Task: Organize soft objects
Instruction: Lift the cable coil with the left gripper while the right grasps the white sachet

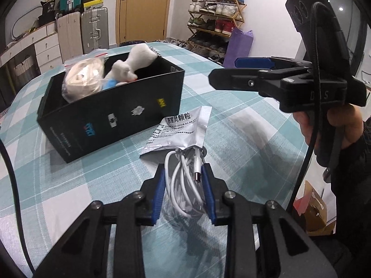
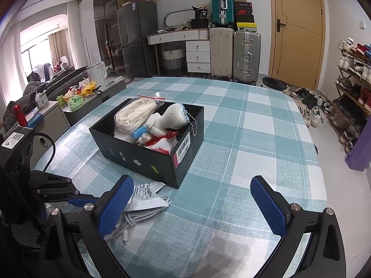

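Coiled white cable (image 1: 183, 185), one bundle just in front of the single black box (image 1: 111, 113), sits clamped between the left gripper (image 1: 185, 180) pads beside one foil pouch (image 1: 178, 129), while the right wrist view alone shows the right gripper (image 2: 192, 206) spread wide over bare checked tablecloth (image 2: 243, 139) right of that box.

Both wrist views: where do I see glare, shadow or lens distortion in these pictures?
Left wrist view: light glares off the silver pouch, the black box throws a soft shadow on the checked tablecloth, and the corners go dark. Right wrist view: the window at left is blown out white, the door bows with the fisheye, and a dim shadow lies between the right tongs.
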A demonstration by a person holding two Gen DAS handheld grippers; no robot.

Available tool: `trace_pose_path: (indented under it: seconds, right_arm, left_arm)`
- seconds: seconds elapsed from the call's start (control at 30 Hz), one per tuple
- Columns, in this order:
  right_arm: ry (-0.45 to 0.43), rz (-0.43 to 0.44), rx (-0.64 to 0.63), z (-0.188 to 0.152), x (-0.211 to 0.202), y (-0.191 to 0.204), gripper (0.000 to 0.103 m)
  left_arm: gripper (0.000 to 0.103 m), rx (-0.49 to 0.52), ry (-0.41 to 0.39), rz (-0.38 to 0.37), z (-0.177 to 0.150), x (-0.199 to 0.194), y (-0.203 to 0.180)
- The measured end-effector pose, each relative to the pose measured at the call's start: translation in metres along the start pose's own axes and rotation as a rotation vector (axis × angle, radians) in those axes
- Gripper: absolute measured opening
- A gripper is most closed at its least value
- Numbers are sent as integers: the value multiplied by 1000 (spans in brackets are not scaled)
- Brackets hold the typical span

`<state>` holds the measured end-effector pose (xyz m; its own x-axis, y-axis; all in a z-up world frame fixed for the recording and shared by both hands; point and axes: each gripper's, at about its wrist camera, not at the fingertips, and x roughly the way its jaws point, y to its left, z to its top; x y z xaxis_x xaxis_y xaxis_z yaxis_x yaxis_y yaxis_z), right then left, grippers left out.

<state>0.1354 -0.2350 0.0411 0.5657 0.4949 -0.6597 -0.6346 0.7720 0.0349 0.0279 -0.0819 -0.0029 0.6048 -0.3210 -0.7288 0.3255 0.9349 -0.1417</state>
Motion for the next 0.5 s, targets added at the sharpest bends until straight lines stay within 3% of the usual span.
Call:
trace_pose_path:
  seconds: [0.27, 0.5]
  right_arm:
    - [25, 58, -13, -2, 8, 10, 102]
    - [26, 74, -22, -3, 11, 16, 102]
  left_arm:
    - [28, 0, -5, -12, -10, -12, 10]
    - [23, -45, -49, -87, -13, -34, 21]
